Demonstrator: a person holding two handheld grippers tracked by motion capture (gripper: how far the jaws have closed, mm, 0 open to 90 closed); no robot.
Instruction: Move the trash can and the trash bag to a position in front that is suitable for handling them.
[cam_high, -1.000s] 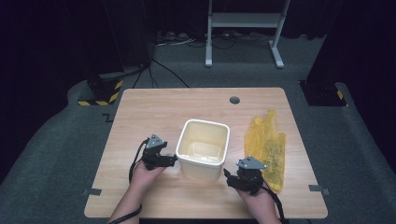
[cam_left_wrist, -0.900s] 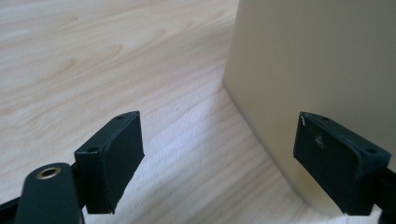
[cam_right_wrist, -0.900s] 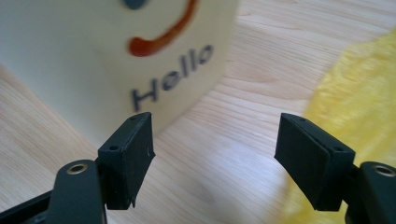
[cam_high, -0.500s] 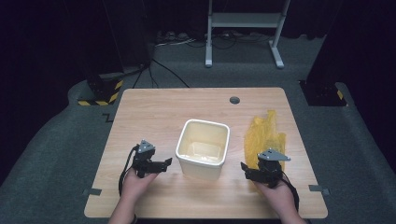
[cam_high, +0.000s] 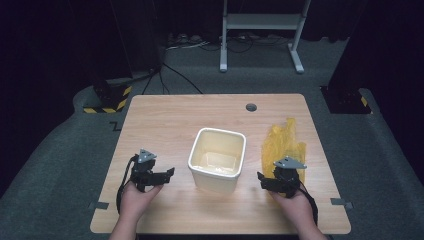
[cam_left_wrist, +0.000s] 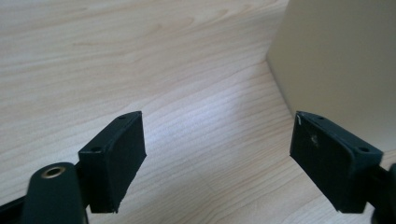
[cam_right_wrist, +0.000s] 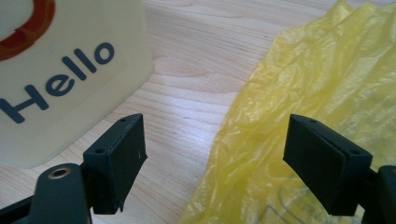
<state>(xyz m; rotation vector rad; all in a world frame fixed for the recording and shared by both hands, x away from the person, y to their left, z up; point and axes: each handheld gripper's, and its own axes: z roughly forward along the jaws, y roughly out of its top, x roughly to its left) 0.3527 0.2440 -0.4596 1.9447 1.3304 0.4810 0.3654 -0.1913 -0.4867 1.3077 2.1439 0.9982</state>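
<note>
Both pairs of black jaws stand wide with nothing gripped. The right gripper (cam_right_wrist: 215, 158), low and right of centre in the high view, has just been opening, bare wood and the edge of the yellow plastic bag (cam_right_wrist: 299, 93) between its jaws. The left gripper (cam_left_wrist: 217, 161), lower left, has just been closing slightly over bare table (cam_left_wrist: 140, 56). Between them, at the frame's centre, stands the cream tub (cam_high: 218, 159), printed "Hello".
</note>
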